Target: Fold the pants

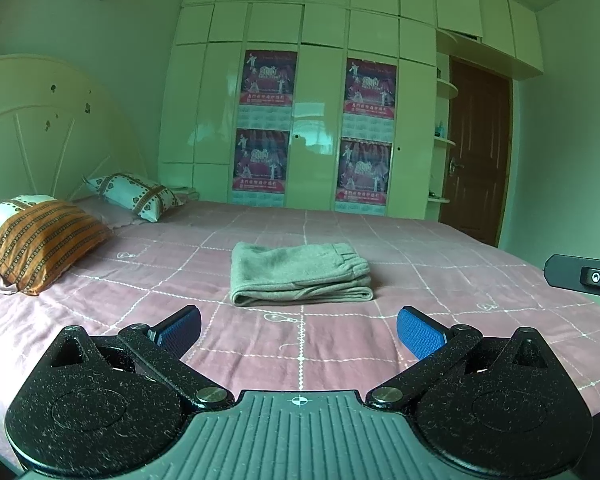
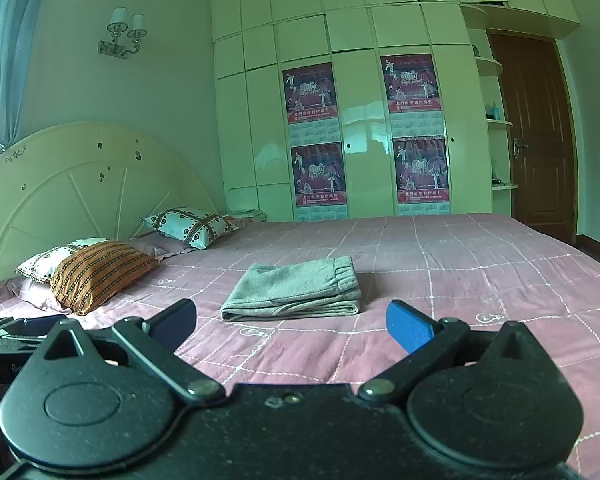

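Up front we have the left gripper (image 1: pixel 299 330) with its jaws spread wide, blue pads (image 1: pixel 420 336) facing each other across bare bedspread and nothing between them. The right gripper (image 2: pixel 292 326) matches it — jaws wide apart, empty, hanging above the near edge of the bed (image 2: pixel 480 272). At the right edge of the left wrist view we catch a dark piece of the right gripper's body; in the right wrist view the left gripper's blue pad peeks in low on the left side.

Just ahead of both pairs of jaws, clear of them, lie the grey pants (image 1: pixel 300 274) — folded into a compact rectangular stack, layered edges toward us, the gathered elastic waistband on the right end. They rest flat on the pink checked bedspread, around the middle of the bed.

Further out to the left we see an orange patterned pillow (image 1: pixel 44 244) leaning on a white one, and beyond them a pale heart-print pillow (image 1: pixel 136 196) against the cream headboard (image 1: pixel 40 128). Behind the bed stands a glossy wardrobe (image 1: pixel 320 128) carrying four posters, with a brown door (image 1: pixel 476 152) at its right.
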Demonstrator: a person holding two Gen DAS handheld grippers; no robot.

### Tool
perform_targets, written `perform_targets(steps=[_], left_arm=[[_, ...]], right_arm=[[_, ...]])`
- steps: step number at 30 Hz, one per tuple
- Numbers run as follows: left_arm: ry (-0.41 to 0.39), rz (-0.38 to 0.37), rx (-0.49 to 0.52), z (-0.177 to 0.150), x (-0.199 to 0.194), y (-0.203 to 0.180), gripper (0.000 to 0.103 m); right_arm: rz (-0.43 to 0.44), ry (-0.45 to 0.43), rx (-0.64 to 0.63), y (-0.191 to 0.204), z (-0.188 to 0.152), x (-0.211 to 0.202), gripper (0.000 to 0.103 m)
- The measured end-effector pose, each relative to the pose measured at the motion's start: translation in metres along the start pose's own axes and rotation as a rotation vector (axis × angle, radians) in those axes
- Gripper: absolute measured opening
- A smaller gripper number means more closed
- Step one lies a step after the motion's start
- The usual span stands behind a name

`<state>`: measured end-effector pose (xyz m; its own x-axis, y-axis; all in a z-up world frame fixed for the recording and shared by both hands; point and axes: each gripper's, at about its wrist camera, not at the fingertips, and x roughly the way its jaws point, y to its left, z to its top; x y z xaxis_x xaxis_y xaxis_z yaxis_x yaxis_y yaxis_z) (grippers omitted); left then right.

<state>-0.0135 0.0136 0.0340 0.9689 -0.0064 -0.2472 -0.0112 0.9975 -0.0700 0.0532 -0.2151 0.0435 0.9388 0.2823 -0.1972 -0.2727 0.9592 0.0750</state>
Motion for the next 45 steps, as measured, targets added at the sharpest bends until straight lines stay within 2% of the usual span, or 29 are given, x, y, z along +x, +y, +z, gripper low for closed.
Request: perform_targets(steps=[45], left_arm=[[-0.017,-0.010,-0.001,0.0008,-0.0077,-0.0019,0.103]], right_arm=[[0.005,0.010,-0.013,-0.0058,-0.0006,0.0005,0.096]])
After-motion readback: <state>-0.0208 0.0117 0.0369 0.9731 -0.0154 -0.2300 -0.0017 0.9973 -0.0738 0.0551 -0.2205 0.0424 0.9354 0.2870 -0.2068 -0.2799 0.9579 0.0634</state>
